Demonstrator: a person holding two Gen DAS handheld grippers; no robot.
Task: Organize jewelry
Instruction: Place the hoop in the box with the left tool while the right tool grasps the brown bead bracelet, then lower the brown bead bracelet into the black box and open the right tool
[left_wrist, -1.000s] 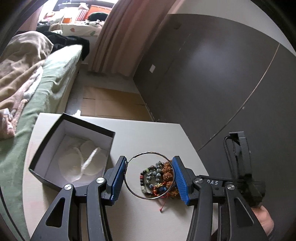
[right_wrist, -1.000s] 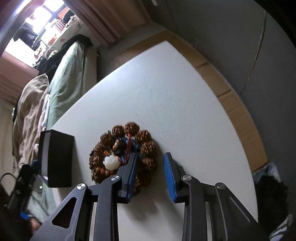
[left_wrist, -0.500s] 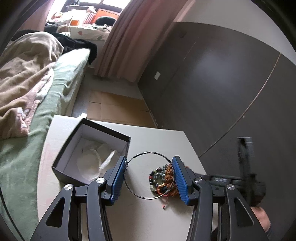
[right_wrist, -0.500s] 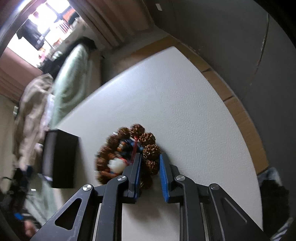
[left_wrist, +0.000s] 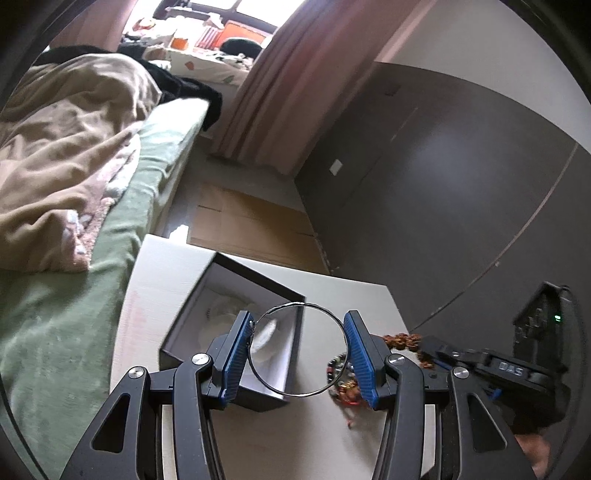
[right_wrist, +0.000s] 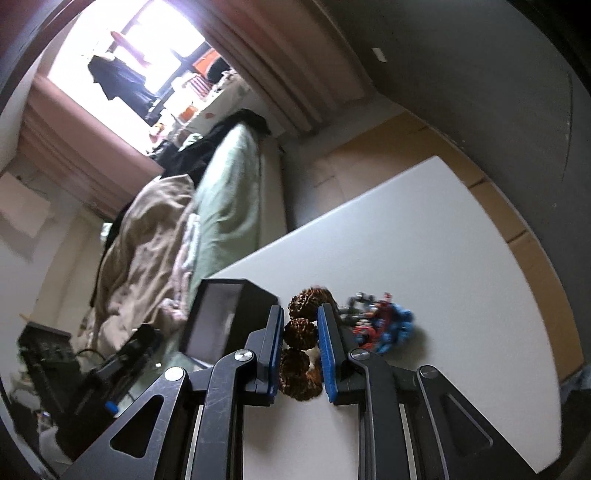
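My left gripper (left_wrist: 298, 353) is shut on a thin silver bangle (left_wrist: 317, 307), held across its width above the near edge of the open black box (left_wrist: 258, 280), whose white lining holds pale items. My right gripper (right_wrist: 301, 334) is shut on a brown seed-bead bracelet (right_wrist: 300, 328), lifted off the white table (right_wrist: 424, 236). A pile of coloured bead bracelets (right_wrist: 384, 325) lies on the table just right of it; in the left wrist view the same pile (left_wrist: 341, 380) shows beside the right pad, with the brown bracelet (left_wrist: 402, 339) and the right gripper's body (left_wrist: 509, 369) beyond.
The black box (right_wrist: 218, 321) sits left of my right gripper. A bed with green sheet (left_wrist: 74, 295) and beige blanket (left_wrist: 62, 147) borders the table's left side. Cardboard (left_wrist: 251, 229) covers the floor beyond, and a dark wall (left_wrist: 443, 184) runs along the right.
My right gripper closed on the brown bracelet and raised it off the table, leaving the coloured beads behind. My left gripper carried the silver bangle leftward from the pile to over the box.
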